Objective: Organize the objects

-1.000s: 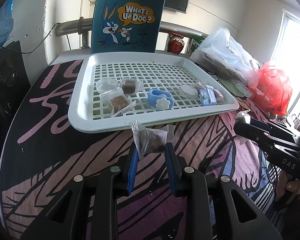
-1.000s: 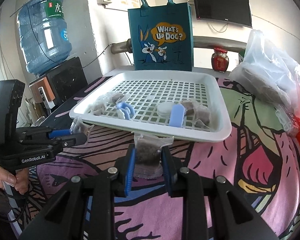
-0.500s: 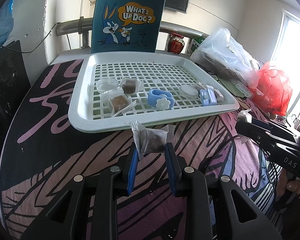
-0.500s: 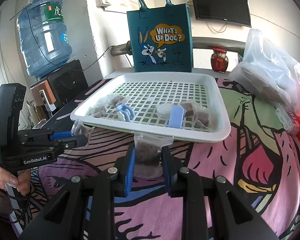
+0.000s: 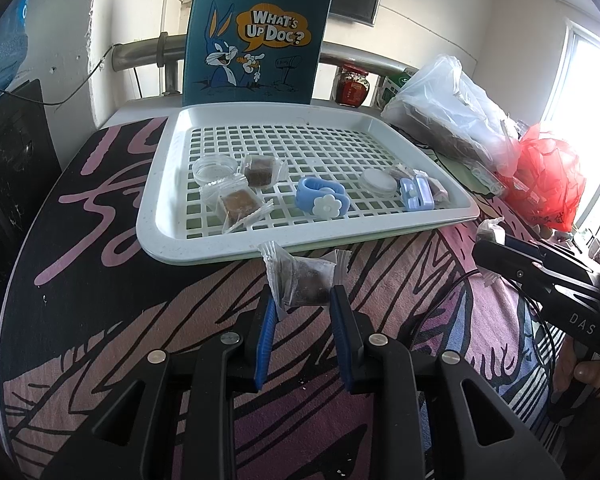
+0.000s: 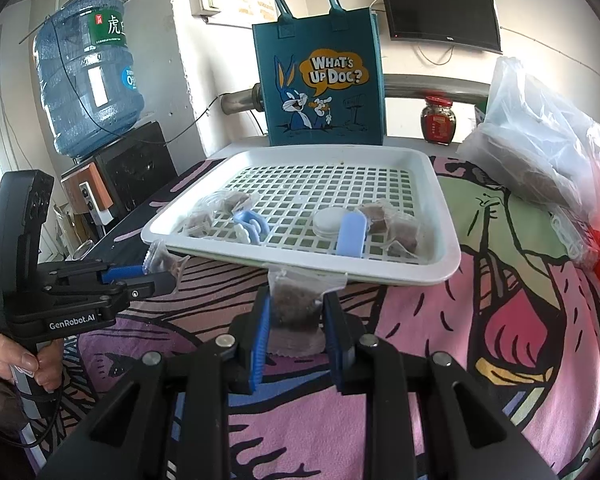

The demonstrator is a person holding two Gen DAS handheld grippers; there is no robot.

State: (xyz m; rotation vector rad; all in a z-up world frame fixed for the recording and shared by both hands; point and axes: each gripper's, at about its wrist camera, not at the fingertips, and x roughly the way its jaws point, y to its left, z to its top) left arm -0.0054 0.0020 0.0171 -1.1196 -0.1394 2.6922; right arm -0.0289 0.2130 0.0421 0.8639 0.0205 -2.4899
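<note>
My left gripper [image 5: 302, 300] is shut on a clear packet with a brown cake [image 5: 306, 278], held just before the near rim of the white grid tray [image 5: 156, 208]. My right gripper [image 6: 294, 308] is shut on a second clear packet of brown cake [image 6: 294, 306], in front of the tray's near edge [image 6: 400, 274]. In the tray lie two wrapped brown cakes [image 5: 240, 204], a clear round lid [image 5: 214, 168], a blue flower ring box [image 5: 320, 200], a white round lid [image 5: 378, 182] and a blue case [image 5: 416, 198]. Each gripper shows in the other's view: the left gripper [image 6: 160, 276], the right gripper [image 5: 488, 242].
A teal cartoon tote bag [image 5: 258, 36] stands behind the tray. A clear plastic bag [image 5: 448, 116] and a red plastic bag [image 5: 548, 176] lie at the right. A red-lidded jar [image 6: 438, 120] and a water bottle [image 6: 86, 76] stand at the back. A patterned cloth [image 6: 500, 320] covers the table.
</note>
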